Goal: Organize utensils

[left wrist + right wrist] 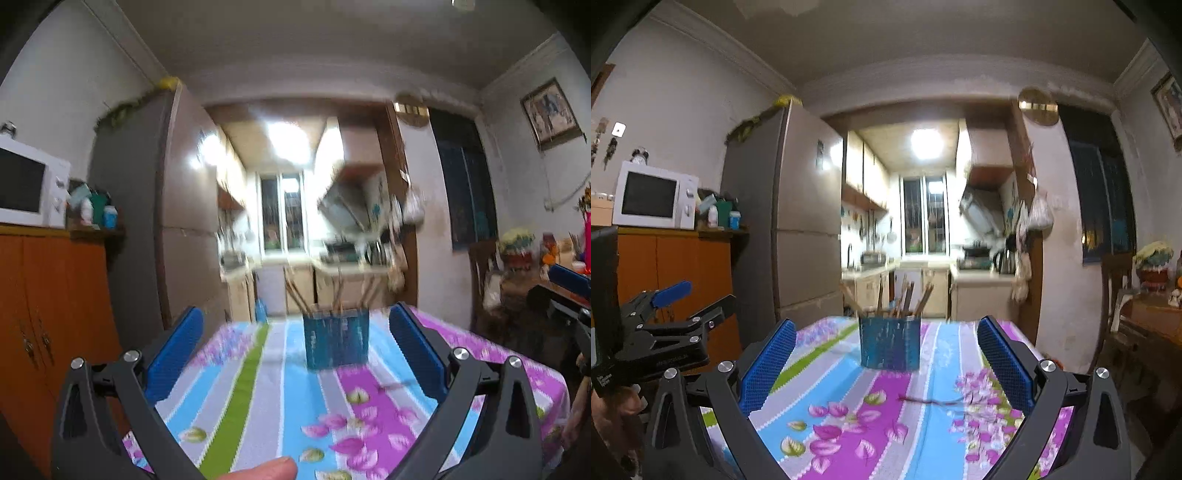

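Observation:
A blue utensil holder (336, 339) stands on the far part of the striped floral tablecloth (258, 398), with several brown chopsticks (338, 291) upright in it. It also shows in the right wrist view (889, 343) with the chopsticks (905, 295). One dark chopstick (931, 400) lies flat on the cloth, in front of the holder and to its right. My left gripper (295, 321) is open and empty, above the near table. My right gripper (886, 330) is open and empty too. The left gripper shows at the left of the right wrist view (687, 295).
A white microwave (655, 195) sits on an orange cabinet (676, 273) at the left, beside a grey fridge (798, 221). A kitchen lies beyond the table's far edge. A dark wooden sideboard (1145, 325) with clutter stands at the right. The left wrist view is motion-blurred.

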A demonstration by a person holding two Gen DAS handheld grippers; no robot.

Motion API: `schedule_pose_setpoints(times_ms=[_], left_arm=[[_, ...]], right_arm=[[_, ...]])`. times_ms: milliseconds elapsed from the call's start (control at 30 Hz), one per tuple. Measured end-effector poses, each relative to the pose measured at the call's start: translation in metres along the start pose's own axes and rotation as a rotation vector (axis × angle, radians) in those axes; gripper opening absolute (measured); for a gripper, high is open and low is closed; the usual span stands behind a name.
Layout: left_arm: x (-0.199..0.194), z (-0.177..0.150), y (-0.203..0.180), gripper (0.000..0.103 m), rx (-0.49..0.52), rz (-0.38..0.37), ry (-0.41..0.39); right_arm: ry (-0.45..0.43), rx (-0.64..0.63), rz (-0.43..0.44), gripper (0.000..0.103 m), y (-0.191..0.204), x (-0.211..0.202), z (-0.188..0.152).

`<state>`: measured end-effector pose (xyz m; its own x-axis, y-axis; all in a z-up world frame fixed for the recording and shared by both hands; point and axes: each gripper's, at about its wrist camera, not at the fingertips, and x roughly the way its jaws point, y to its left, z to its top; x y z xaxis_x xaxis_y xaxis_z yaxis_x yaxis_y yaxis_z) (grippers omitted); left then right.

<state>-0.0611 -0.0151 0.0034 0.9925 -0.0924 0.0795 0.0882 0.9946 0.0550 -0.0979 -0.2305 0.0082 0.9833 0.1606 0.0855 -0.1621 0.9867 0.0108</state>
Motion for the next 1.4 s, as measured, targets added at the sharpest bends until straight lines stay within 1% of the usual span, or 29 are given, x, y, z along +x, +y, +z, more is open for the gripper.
schedule_pose_setpoints(times_ms=[67,133,167,333,433,500,633,733,900,1067,1133,1233,1400], left_arm=[[-0.013,-0.003,-0.001,0.097,-0.019,0.029,-0.096],[-0.020,-0.006,-0.001,0.097,-0.036,0.051,-0.149],[-0.020,-0.008,-0.002,0.097,-0.039,0.050,-0.149],[-0.018,-0.013,-0.006,0.097,-0.021,0.025,-0.094],[-0.016,-0.015,-0.008,0.097,-0.006,0.004,-0.061],[-0.012,-0.015,-0.010,0.097,0.006,-0.016,-0.025],[-0.009,-0.019,-0.010,0.097,0.002,-0.035,0.017],[-0.009,-0.021,-0.008,0.097,-0.010,-0.035,0.028],[-0.013,-0.023,-0.005,0.097,-0.034,-0.029,0.023],[-0.019,-0.035,-0.002,0.097,-0.056,-0.027,0.030],[-0.020,-0.046,-0.003,0.097,-0.051,-0.028,0.047],[-0.016,-0.060,-0.005,0.097,-0.046,-0.028,0.085],[-0.010,-0.072,-0.004,0.097,-0.041,-0.026,0.110]], right_arm=[[-0.062,-0.035,-0.018,0.098,0.004,-0.009,-0.004],[-0.075,-0.049,-0.023,0.098,0.006,-0.013,-0.009],[-0.073,-0.049,-0.018,0.098,0.007,-0.014,-0.013],[-0.049,-0.020,-0.021,0.098,0.003,-0.015,-0.025],[-0.027,0.004,-0.025,0.098,0.001,-0.014,-0.027],[-0.010,0.023,-0.027,0.098,-0.001,-0.012,-0.028],[0.003,0.026,-0.036,0.098,0.000,-0.011,-0.029],[0.012,0.022,-0.034,0.098,0.002,-0.011,-0.031],[0.019,0.028,-0.031,0.098,0.001,-0.011,-0.032],[0.014,0.032,-0.035,0.098,0.001,-0.018,-0.043],[0.021,0.036,-0.033,0.098,0.001,-0.020,-0.052],[0.055,0.048,-0.027,0.098,0.001,-0.020,-0.068],[0.072,0.064,-0.024,0.098,-0.002,-0.023,-0.081]])
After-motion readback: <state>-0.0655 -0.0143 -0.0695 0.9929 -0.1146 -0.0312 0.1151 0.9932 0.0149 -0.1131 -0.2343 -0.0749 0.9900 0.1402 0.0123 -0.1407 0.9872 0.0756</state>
